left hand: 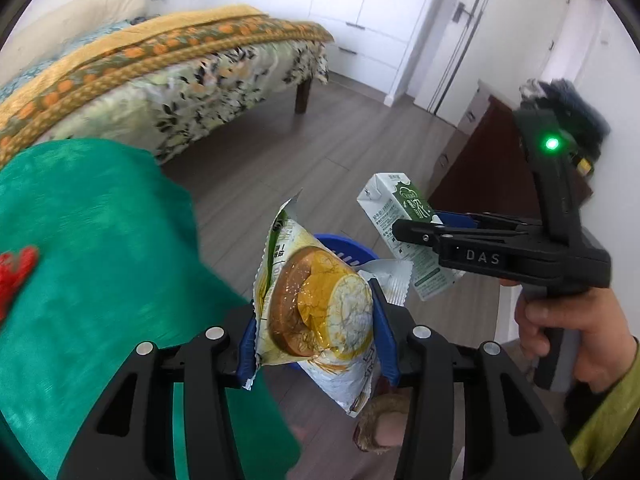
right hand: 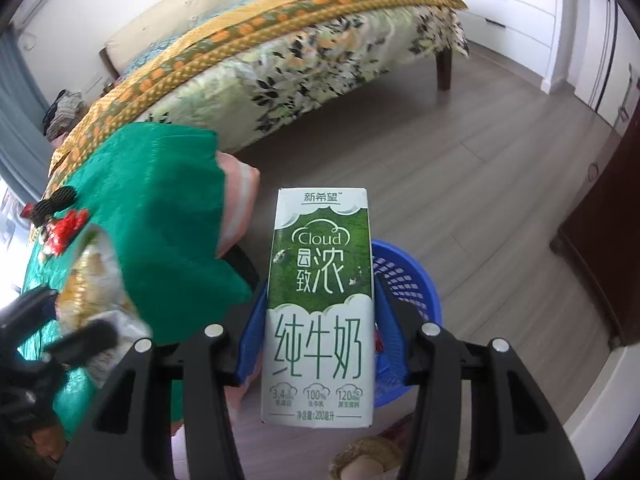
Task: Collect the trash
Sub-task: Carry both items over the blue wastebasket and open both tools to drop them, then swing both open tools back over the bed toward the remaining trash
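My left gripper (left hand: 316,316) is shut on a yellow and white snack wrapper (left hand: 320,308) and holds it above a blue plastic basket (left hand: 344,246) on the floor. My right gripper (right hand: 318,320) is shut on a green and white milk carton (right hand: 320,304), upright, above the same basket (right hand: 408,280). In the left wrist view the right gripper (left hand: 416,232) comes in from the right with the carton (left hand: 400,216), just right of the wrapper. In the right wrist view the wrapper (right hand: 96,280) and the left gripper's fingers (right hand: 84,340) show blurred at the left.
A table with a green cloth (left hand: 92,260) stands at the left, with small red and black items (right hand: 56,216) on it. A bed with a floral cover (left hand: 168,80) stands behind. A dark wooden cabinet (left hand: 488,168) is at the right. White wardrobes (left hand: 360,8) line the far wall.
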`<state>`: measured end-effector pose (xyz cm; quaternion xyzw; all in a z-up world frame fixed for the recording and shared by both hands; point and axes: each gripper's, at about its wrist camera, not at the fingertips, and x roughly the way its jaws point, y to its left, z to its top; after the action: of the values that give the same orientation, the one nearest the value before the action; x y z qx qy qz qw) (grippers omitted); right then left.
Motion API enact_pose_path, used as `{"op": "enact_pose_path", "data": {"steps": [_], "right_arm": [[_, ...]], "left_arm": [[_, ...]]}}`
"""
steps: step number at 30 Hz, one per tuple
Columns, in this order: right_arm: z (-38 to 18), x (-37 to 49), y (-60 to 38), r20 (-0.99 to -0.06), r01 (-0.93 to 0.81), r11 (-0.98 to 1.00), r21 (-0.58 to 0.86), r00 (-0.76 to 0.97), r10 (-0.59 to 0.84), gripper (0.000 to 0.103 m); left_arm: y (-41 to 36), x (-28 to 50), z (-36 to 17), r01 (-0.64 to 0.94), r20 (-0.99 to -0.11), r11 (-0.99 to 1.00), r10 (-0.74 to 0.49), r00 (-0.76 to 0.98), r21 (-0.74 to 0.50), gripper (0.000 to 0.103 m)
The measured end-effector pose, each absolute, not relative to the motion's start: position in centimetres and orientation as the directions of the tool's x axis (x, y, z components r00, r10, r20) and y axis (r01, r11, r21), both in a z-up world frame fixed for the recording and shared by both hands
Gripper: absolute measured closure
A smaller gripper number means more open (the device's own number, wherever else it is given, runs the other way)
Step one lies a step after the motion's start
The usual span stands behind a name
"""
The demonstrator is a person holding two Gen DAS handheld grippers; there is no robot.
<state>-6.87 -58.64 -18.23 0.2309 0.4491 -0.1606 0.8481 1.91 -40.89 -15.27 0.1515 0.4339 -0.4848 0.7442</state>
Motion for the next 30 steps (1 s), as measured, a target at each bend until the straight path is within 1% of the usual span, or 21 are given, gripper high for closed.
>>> {"op": "enact_pose_path", "data": {"steps": [6, 9, 10, 11, 12, 13, 15, 17, 19, 20, 21, 22, 26, 30], "right_arm": [[-20.5, -7.1, -61.6, -0.842, 0.51, 0.808, 0.296, 0.539, -0.031, 0.053], [-21.2, -7.0, -62.6, -0.84, 0.518, 0.791, 0.327, 0.542, -0.007, 0.052], [-21.6, -6.9, -63.0, -0.84, 0.52, 0.782, 0.344, 0.542, 0.009, 0.051], [-21.9, -6.9, -63.4, -0.84, 0.523, 0.775, 0.354, 0.542, 0.018, 0.045], [-22.2, -6.9, -63.7, -0.839, 0.528, 0.768, 0.364, 0.544, 0.024, 0.031], [-22.4, -7.1, -64.1, -0.836, 0.54, 0.754, 0.374, 0.548, 0.022, 0.028], [-22.2, -7.4, -64.5, -0.827, 0.552, 0.737, 0.389, 0.561, 0.017, 0.028], [-21.5, -8.1, -64.8, -0.814, 0.559, 0.729, 0.395, 0.58, -0.004, 0.025], [-20.9, -8.5, -64.8, -0.807, 0.569, 0.727, 0.384, 0.59, -0.036, 0.019], [-20.6, -8.7, -64.8, -0.801, 0.574, 0.725, 0.38, 0.596, -0.051, 0.018], [-20.4, -9.0, -64.8, -0.796, 0.579, 0.724, 0.375, 0.601, -0.068, 0.013], [-19.9, -9.3, -64.5, -0.79, 0.586, 0.726, 0.359, 0.605, -0.097, 0.01], [-18.6, -9.6, -62.7, -0.769, 0.594, 0.752, 0.284, 0.61, -0.191, 0.009], [-17.4, -8.6, -59.4, -0.734, 0.541, 0.816, 0.203, 0.636, -0.239, 0.009]], "left_arm": [[-45.2, 2.1, -19.5, 0.865, -0.826, 0.47, -0.548, 0.13, -0.175, 0.055], [-46.3, 2.2, -21.2, 0.864, -0.835, 0.473, -0.535, 0.129, -0.17, 0.052], [-46.6, 2.4, -21.7, 0.862, -0.837, 0.479, -0.53, 0.134, -0.165, 0.046], [-47.0, 2.6, -22.3, 0.86, -0.838, 0.482, -0.529, 0.135, -0.166, 0.04], [-47.2, 2.8, -22.6, 0.858, -0.837, 0.486, -0.53, 0.136, -0.168, 0.029], [-47.3, 2.9, -22.7, 0.855, -0.835, 0.492, -0.531, 0.145, -0.165, 0.023], [-47.2, 2.9, -22.1, 0.849, -0.825, 0.504, -0.541, 0.166, -0.159, 0.019], [-46.4, 2.8, -20.7, 0.845, -0.805, 0.508, -0.565, 0.181, -0.167, 0.014], [-45.5, 2.5, -19.0, 0.843, -0.78, 0.513, -0.589, 0.21, -0.16, 0.009], [-45.0, 2.3, -18.3, 0.844, -0.77, 0.515, -0.597, 0.225, -0.153, 0.008], [-44.3, 2.2, -17.5, 0.843, -0.759, 0.518, -0.605, 0.243, -0.143, 0.006], [-43.6, 1.9, -16.6, 0.842, -0.746, 0.522, -0.612, 0.262, -0.133, 0.005], [-39.5, 1.4, -14.1, 0.822, -0.701, 0.564, -0.618, 0.356, -0.08, 0.005], [-34.8, 1.6, -13.3, 0.781, -0.697, 0.623, -0.575, 0.428, -0.035, 0.005]]}}
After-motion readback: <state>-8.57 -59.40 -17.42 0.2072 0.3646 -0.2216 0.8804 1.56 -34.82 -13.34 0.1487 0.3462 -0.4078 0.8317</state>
